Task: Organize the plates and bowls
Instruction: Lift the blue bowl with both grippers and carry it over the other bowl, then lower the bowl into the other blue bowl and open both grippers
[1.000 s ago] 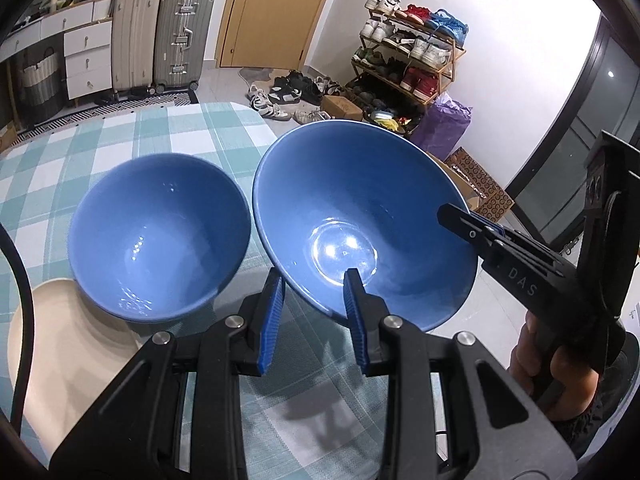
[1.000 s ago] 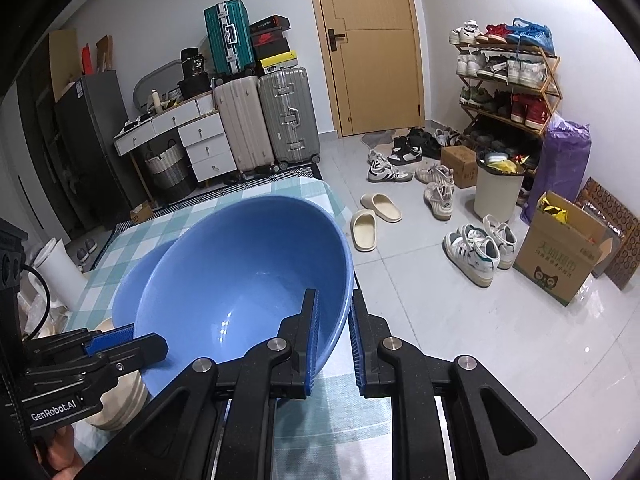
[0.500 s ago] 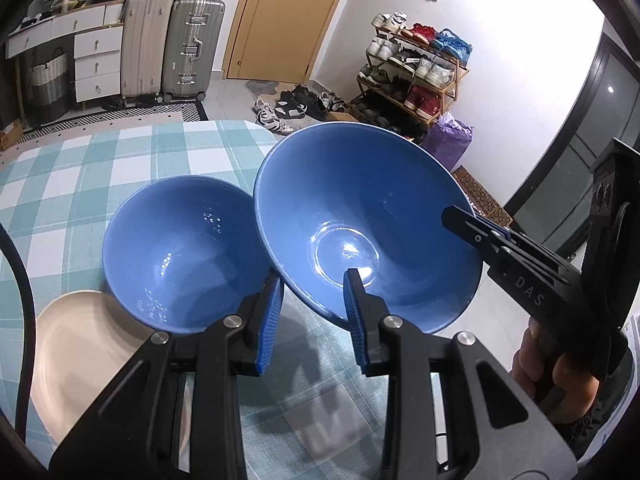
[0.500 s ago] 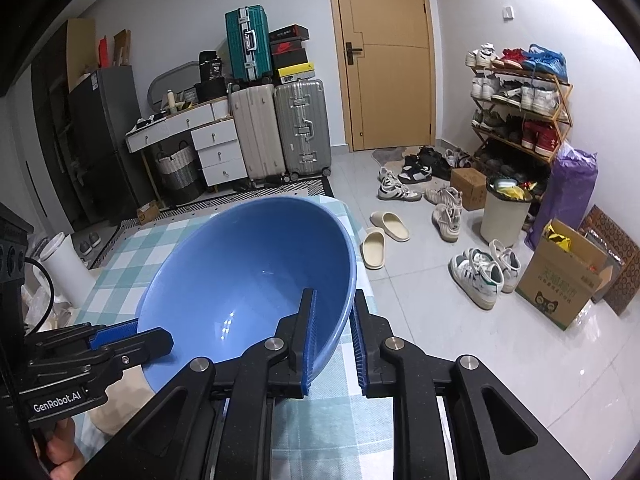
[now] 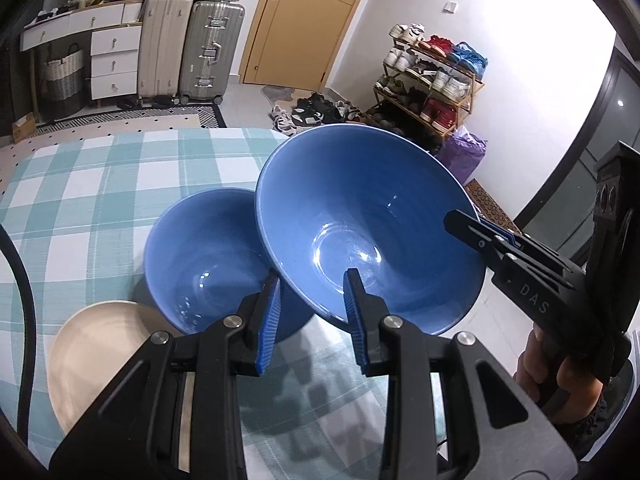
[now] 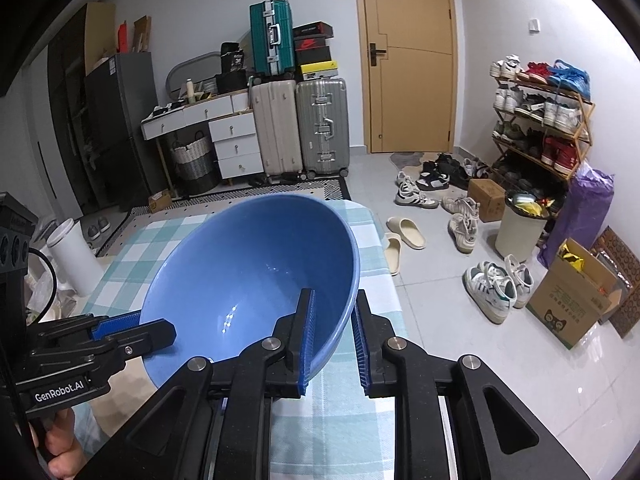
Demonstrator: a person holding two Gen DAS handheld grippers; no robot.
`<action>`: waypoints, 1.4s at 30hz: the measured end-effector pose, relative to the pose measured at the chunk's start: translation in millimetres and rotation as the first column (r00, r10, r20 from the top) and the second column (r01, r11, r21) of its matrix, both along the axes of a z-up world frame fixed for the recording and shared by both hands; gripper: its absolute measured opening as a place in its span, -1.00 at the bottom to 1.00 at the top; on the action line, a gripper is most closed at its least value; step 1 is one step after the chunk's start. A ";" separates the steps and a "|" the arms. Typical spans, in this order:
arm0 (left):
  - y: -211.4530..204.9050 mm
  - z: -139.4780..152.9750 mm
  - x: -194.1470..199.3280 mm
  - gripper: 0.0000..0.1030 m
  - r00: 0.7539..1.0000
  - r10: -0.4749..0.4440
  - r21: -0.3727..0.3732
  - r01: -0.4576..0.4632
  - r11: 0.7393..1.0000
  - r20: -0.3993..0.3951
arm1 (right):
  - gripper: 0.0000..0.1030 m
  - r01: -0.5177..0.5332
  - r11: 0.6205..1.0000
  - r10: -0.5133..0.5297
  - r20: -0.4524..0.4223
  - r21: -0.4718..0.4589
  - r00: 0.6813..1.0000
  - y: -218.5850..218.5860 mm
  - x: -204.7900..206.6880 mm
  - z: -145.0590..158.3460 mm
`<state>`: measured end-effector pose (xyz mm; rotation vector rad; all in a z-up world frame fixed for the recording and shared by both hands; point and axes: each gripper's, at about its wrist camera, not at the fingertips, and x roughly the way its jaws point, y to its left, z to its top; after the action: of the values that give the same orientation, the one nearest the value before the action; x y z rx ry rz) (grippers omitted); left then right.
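A large blue bowl (image 5: 360, 216) hangs tilted above the checked tablecloth (image 5: 100, 184), held at two sides of its rim. My left gripper (image 5: 312, 276) is shut on its near rim, one finger inside and one outside. My right gripper (image 6: 334, 295) is shut on the bowl's (image 6: 248, 264) right rim and shows in the left wrist view (image 5: 480, 232). A smaller blue bowl (image 5: 200, 248) stands on the table, partly under the large one's left edge. A beige plate (image 5: 100, 344) lies at its near left, touching or slightly under it.
The table's right edge (image 6: 380, 264) drops to a tiled floor with scattered shoes and slippers (image 6: 404, 232). Suitcases (image 6: 300, 128), white drawers, a shoe rack (image 6: 540, 120), a bin and a cardboard box (image 6: 572, 300) stand beyond. A black cable (image 5: 20, 280) curves at the left.
Both grippers have risen and moved left with the large bowl. It hung beside the smaller bowl; its left edge now overlaps the smaller bowl's right rim.
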<state>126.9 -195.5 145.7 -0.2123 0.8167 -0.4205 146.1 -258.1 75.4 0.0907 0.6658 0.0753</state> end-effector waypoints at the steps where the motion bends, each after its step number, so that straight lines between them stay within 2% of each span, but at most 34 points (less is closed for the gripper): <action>1: 3.0 -0.2 1.6 -0.48 1.000 0.004 0.001 -0.004 1.000 -0.002 | -0.64 -0.005 1.000 0.005 -0.001 -0.002 1.000 3.0 2.2 -0.7; 10: 24.6 -6.2 15.7 -0.48 0.999 0.038 0.002 -0.038 0.999 -0.019 | -0.63 -0.041 0.999 0.041 -0.030 -0.013 0.999 24.2 25.2 -7.6; 25: 57.3 -32.8 45.9 -0.48 0.993 0.107 0.013 -0.106 0.994 -0.045 | -0.58 -0.115 0.993 0.112 -0.078 -0.033 0.991 60.8 60.9 -28.4; 42: 62.9 -72.6 68.5 -0.48 0.987 0.142 0.086 -0.135 0.987 -0.078 | -0.56 -0.138 0.989 0.128 -0.157 -0.060 0.979 86.2 80.2 -64.0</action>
<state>195.4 -132.6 73.2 -0.2113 0.8933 -0.2483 226.3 -171.9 11.4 -0.0171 0.8273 0.1748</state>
